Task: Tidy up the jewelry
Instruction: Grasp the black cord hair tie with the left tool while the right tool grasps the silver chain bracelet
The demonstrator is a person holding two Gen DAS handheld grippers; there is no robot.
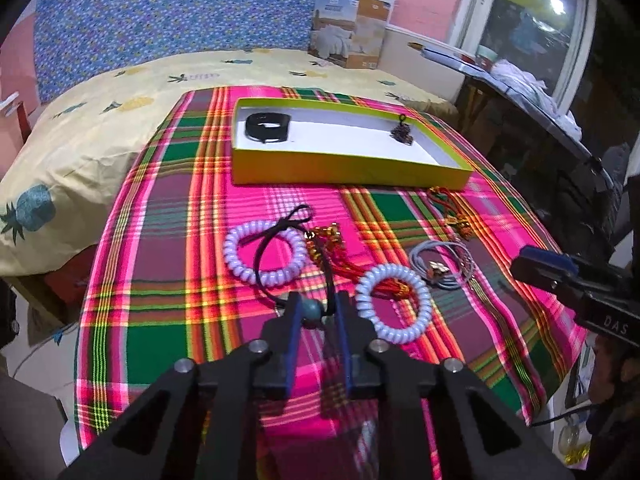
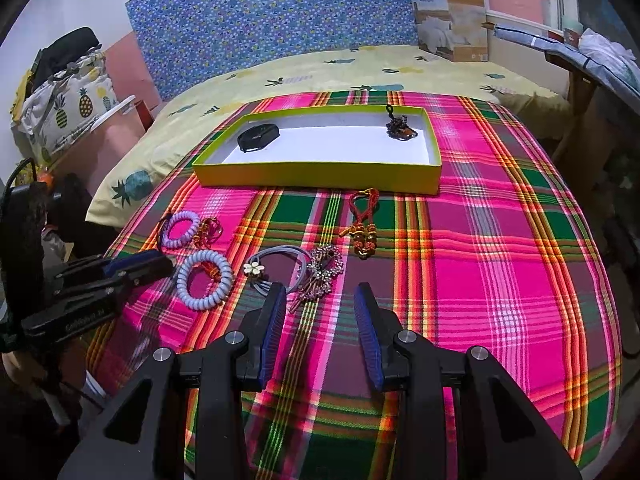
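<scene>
Plaid pink-and-green tablecloth [image 1: 168, 280]: left gripper [image 1: 316, 312], narrowly parted around black cord necklace with teal bead [image 1: 313, 310], should pinch the bead squarely before lifting toward yellow-rimmed shallow box [image 1: 344, 168]; right gripper [image 2: 320, 300] wide, empty.

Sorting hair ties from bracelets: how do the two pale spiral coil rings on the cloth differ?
The far coil has a black cord lying across it; the near coil has red thread inside its ring. The far coil lies nearer the tray; the near coil lies beside the left tongs. Both are pale lilac spirals, flat on the cloth.
</scene>
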